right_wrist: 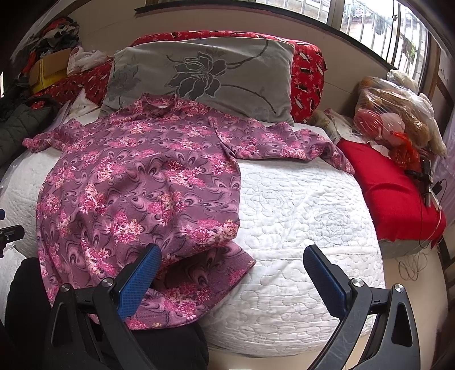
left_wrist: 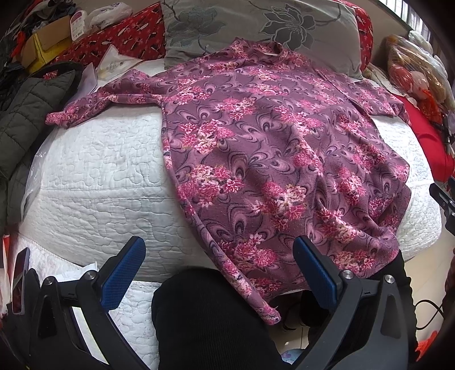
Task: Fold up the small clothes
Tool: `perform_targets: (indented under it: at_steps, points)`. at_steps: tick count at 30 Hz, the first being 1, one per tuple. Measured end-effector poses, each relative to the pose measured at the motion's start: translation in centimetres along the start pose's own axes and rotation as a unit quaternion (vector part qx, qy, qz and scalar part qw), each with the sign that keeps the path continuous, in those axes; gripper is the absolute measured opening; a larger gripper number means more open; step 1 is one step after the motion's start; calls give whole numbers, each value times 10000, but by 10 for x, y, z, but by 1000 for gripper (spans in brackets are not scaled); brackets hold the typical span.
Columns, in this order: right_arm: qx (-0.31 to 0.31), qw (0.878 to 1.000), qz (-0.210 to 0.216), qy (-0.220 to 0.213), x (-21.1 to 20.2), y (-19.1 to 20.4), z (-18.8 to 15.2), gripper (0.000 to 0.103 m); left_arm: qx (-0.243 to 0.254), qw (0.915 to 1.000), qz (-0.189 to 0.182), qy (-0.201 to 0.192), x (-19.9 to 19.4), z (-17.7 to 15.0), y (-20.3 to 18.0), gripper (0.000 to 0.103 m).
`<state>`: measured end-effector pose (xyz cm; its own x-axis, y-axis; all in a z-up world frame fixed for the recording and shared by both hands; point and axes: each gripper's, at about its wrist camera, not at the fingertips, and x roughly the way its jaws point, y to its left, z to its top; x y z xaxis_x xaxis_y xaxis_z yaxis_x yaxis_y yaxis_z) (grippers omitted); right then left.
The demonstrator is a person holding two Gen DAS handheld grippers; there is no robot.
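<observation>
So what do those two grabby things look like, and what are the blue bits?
Each hand-held gripper, left and right, is a black plastic frame with triangular cut-outs and round silver bolts at the joints. Two long fingers fan out like a V. The blue bits are flat, finely dotted pads lining the inside of each finger. No cables show on them. The person wears black trousers.

a: can you read any words or numbers here?

b: no. a white tag (left_wrist: 77, 24) sits on the cardboard box (left_wrist: 47, 39), up at eleven o'clock in the left view, but its print is too small and blurry to read.

a: anything else?

b: nothing.
</observation>
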<state>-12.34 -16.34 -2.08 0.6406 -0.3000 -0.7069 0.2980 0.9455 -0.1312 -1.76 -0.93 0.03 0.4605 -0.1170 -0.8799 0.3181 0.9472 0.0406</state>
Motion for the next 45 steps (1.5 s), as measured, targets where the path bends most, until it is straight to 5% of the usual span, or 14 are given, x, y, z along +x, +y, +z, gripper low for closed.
perform_targets:
  at_steps: [16, 28, 31, 33, 34, 35, 36, 45]
  points:
    - [269, 9995, -44, 152, 12, -21, -3, 100, -725, 9964, 56, 428, 25, 4, 40, 103]
    - [877, 9884, 222, 1219, 80, -41, -31, 97, -599, 9883, -220, 1385, 73, -4, 14, 102]
    - [788, 9866, 455, 1351, 88, -29, -35, 83, -557, 9850, -447, 1568, 82, -3, 4, 74]
    - [663, 9866, 451, 1423, 92, -21, -36, 69, -512, 9812, -611, 1759, 89, -6, -2, 39]
    - [571, 9880, 400, 1377, 91, -17, -37, 66, -461, 9800, -635, 1829, 92, -8, -4, 10]
    - [469, 9899, 462, 1252, 87, -14, -37, 49, -427, 9786, -645, 1908, 94, -11, -5, 3]
    - [447, 9899, 627, 1189, 85, -13, -36, 11, -457, 9789, -656, 1881, 93, -11, -4, 3]
    - [1239, 9717, 1984, 323, -15, -53, -16, 6, -1227, 9783, -1360, 970, 6, 0, 68, 2]
